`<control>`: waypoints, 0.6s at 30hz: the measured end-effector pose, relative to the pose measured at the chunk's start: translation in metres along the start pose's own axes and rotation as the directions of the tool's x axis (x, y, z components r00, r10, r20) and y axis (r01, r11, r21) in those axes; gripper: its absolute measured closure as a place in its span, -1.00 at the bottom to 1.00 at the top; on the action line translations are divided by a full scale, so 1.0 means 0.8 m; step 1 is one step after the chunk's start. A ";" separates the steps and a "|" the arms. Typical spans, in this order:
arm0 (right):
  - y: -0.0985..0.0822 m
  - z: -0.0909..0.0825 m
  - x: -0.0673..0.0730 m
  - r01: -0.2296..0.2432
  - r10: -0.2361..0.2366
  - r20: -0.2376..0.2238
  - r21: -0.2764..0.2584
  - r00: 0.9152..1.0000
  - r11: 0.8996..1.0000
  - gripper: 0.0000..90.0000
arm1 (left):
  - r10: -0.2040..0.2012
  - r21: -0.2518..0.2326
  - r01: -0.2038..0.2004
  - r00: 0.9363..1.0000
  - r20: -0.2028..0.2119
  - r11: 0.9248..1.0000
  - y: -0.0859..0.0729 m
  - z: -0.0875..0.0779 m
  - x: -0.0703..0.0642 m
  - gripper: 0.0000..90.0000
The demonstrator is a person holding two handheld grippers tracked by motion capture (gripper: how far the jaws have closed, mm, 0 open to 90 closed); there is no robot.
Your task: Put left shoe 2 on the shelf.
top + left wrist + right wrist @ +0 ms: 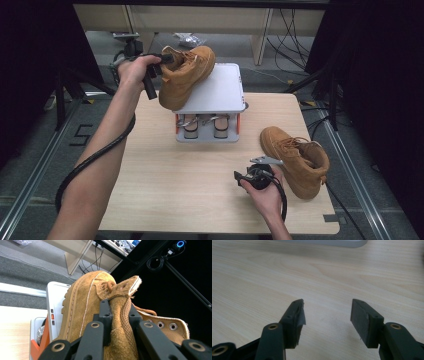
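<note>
A tan suede boot point(186, 75) hangs tilted at the far left of the table, its toe point(172, 100) dipping towards the near left corner of a white two-level rack point(220, 92) and its heel end lifted against the rack's top plate. The left gripper point(161, 62) has it by the collar: in the left gripper view the two black jaws are pinched on the padded rear edge of the boot point(120, 315), with mesh lining bunched between them. The person's left hand point(135, 67) holds that gripper up at the far left, a thick black cable point(95, 155) trailing back along the forearm.

Under the rack's top plate, on its lower level, sit two pale objects point(205, 126) with something shiny beside them; I cannot make out what they are from here.

The second tan boot point(297, 160) lies on the wooden table point(175, 185) at the near right, toe pointing towards the rack. Just to its left rests the right gripper point(245, 177) in the right hand point(265, 195), low over the tabletop. Its jaws stand wide apart with nothing between them, bare wood point(327, 310) in the gap.
</note>
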State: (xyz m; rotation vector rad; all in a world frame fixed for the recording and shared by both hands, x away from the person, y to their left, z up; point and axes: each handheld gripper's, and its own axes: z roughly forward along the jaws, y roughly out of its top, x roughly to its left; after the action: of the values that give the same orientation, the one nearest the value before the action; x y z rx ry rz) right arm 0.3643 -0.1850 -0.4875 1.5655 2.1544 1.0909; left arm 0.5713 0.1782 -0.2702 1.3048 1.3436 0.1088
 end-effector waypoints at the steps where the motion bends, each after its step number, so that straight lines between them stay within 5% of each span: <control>1: 0.000 -0.001 0.000 0.001 -0.001 0.004 0.011 1.000 1.000 0.00 | -0.001 0.000 0.001 1.000 0.001 1.000 0.000 0.001 0.000 0.78; 18: 0.000 0.000 -0.004 0.012 -0.012 -0.001 -0.006 1.000 1.000 0.00 | -0.018 0.009 0.018 1.000 -0.005 1.000 -0.009 0.017 -0.001 0.76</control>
State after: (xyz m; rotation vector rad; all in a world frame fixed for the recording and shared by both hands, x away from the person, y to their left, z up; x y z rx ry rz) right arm 0.3654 -0.1881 -0.4881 1.5478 2.1563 1.0938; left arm 0.5774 0.1667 -0.2788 1.3006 1.3609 0.0935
